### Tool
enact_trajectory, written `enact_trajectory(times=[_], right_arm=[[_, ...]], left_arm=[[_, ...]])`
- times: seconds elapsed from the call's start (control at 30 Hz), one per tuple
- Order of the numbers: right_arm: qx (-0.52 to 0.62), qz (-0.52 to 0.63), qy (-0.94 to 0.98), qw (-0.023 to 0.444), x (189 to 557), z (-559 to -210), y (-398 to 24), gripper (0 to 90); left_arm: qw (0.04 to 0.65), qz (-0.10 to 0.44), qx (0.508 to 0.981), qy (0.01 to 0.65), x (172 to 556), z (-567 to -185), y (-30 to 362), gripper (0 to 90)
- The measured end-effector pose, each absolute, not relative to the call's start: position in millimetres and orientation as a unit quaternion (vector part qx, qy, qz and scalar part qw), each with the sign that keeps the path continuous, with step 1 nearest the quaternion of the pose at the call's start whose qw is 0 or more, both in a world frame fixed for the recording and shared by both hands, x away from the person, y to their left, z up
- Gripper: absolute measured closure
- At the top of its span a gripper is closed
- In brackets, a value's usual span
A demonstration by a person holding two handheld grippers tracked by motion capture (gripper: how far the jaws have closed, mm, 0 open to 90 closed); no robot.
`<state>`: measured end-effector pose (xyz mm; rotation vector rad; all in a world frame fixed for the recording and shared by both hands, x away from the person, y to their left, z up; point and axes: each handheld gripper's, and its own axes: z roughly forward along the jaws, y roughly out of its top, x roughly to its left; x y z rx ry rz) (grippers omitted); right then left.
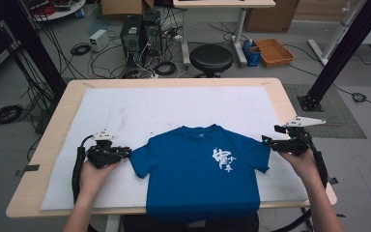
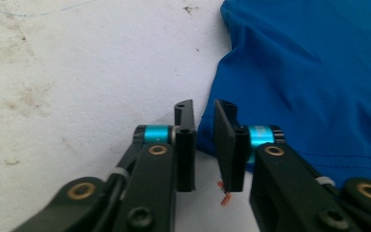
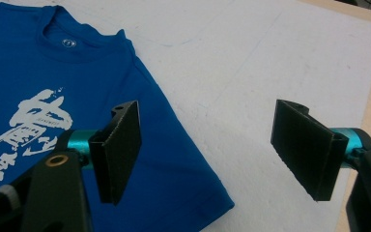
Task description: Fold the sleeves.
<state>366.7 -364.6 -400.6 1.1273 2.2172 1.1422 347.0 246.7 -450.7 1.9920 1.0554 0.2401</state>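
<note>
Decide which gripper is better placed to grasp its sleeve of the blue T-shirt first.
Probably left: the left gripper has its narrowed jaws right at the sleeve hem of the T-shirt; the right gripper hangs wide open above its sleeve.

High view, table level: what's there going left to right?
Left tongs → blue T-shirt → right tongs, all over the white mat.

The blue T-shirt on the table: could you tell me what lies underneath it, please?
The blue T-shirt lies flat on a white mat covering the wooden table. The mat beneath the shirt is hidden by the cloth.
</note>
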Motion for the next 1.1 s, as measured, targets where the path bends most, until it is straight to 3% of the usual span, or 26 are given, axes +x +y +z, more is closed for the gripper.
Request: enact_trajectory(times=[0.1,0.4,0.7,1.1], right_arm=[[0.402,0.408,0.795,0.202,367.1,-401.3,-364.7,26.4],[0.403,0.410,0.793,0.201,367.2,-401.1,-365.1,26.4],[0.405,0.412,0.791,0.202,366.6,-399.0,-366.2,26.4],[0.409,0.411,0.790,0.202,367.2,-400.1,-369.0,26.4]], left_arm=[[0.427,0.093,0.793,0.425,346.3,-449.9,246.2,87.0],[0.471,0.073,0.767,0.430,342.1,-433.4,245.9,88.0],[0.517,0.029,0.762,0.389,337.2,-389.9,192.1,88.2],[0.522,-0.004,0.772,0.362,353.7,-388.9,118.6,88.1]])
